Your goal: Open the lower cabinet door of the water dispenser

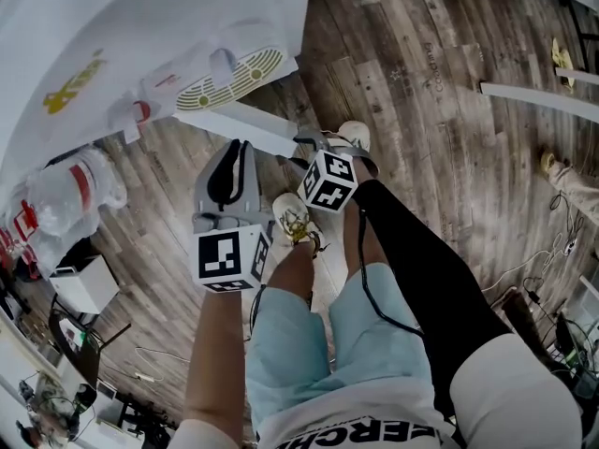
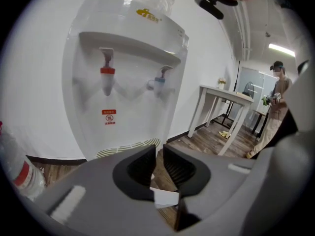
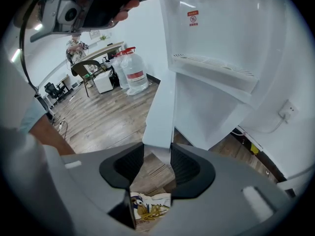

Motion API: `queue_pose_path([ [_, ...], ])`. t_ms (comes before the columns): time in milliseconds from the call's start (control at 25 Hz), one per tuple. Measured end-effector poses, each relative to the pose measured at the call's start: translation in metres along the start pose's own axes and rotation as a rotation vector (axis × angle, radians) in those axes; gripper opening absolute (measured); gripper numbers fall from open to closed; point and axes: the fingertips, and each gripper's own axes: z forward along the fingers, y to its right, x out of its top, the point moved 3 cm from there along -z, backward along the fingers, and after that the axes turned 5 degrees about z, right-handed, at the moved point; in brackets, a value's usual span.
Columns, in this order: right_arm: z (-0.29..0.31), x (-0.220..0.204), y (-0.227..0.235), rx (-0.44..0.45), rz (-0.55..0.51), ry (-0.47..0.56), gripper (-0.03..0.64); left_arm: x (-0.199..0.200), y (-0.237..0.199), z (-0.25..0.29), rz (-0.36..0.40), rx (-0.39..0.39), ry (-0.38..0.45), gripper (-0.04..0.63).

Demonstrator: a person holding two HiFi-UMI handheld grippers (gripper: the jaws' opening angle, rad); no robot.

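Opening is under way: the right tool [image 3: 157,157] pinches the door [image 3: 160,107] edge at frame centre, the door standing out from the dispenser [image 3: 221,43]. The left tool [image 2: 158,165] is pressed together, empty. The next move likely calls for a wider pull.

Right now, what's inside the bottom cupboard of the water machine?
Only bare white walls show inside the cupboard. The open door, pinched by the right tongs, hides the rest.

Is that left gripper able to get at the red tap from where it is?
Probably yes: the left gripper faces the red tap with only open air between, and holds nothing, though its jaws are all but shut.
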Motion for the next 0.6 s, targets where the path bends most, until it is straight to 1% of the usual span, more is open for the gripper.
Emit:
queue_pose_path([
  [160, 0.0, 0.0, -0.011, -0.011, 0.024, -0.005, 0.17, 0.0, -0.007, -0.017, 0.029, 0.015, 0.009, 0.075],
  [360, 0.005, 0.001, -0.029, -0.017, 0.08, 0.008, 0.17, -0.005, -0.017, -0.037, 0.048, 0.025, 0.01, 0.075],
  [600, 0.008, 0.002, -0.038, -0.04, 0.127, 0.018, 0.169, -0.019, -0.027, -0.054, 0.031, 0.044, 0.006, 0.075],
])
